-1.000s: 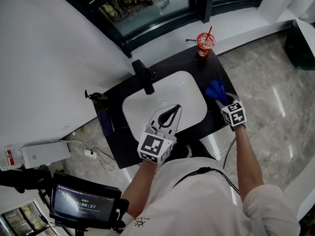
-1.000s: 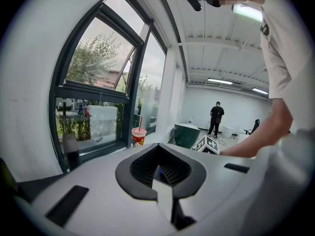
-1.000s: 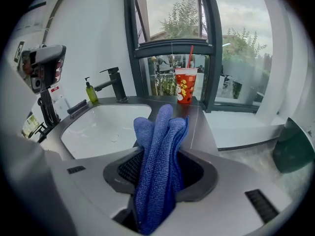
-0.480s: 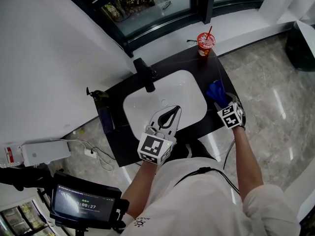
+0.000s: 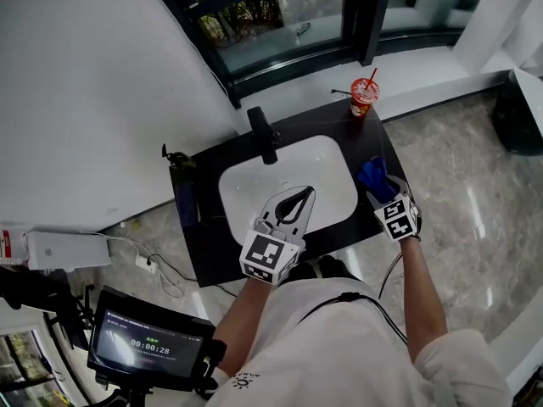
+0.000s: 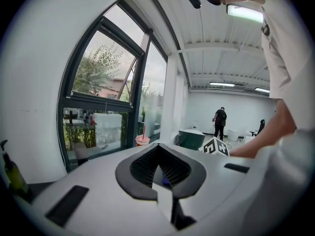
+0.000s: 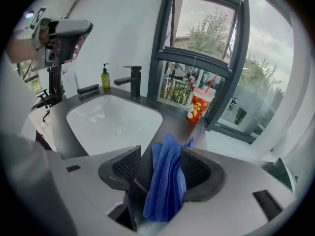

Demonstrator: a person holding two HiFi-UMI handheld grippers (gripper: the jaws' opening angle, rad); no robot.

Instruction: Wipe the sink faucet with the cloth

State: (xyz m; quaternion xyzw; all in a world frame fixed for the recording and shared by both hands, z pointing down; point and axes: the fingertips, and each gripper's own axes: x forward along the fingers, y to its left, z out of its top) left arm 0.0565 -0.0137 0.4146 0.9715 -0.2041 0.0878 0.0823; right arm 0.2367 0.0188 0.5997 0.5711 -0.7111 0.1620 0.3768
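Observation:
The black faucet stands at the back of the white sink. A blue cloth lies on the black counter's right end and reaches between the jaws of my right gripper. Those jaws have just been opening. The cloth leans on one pad, with a dark gap at the other. My left gripper hovers over the sink's near rim with its tips together and nothing in them.
A red cup with a straw stands at the counter's far right corner. A soap bottle is at the far left. Behind the counter are a window and a white wall. A monitor stands low left.
The right gripper has rolled and lifted slightly, with the cloth still between its jaws, which now stand wider apart. The left gripper has stayed over the sink's near rim.

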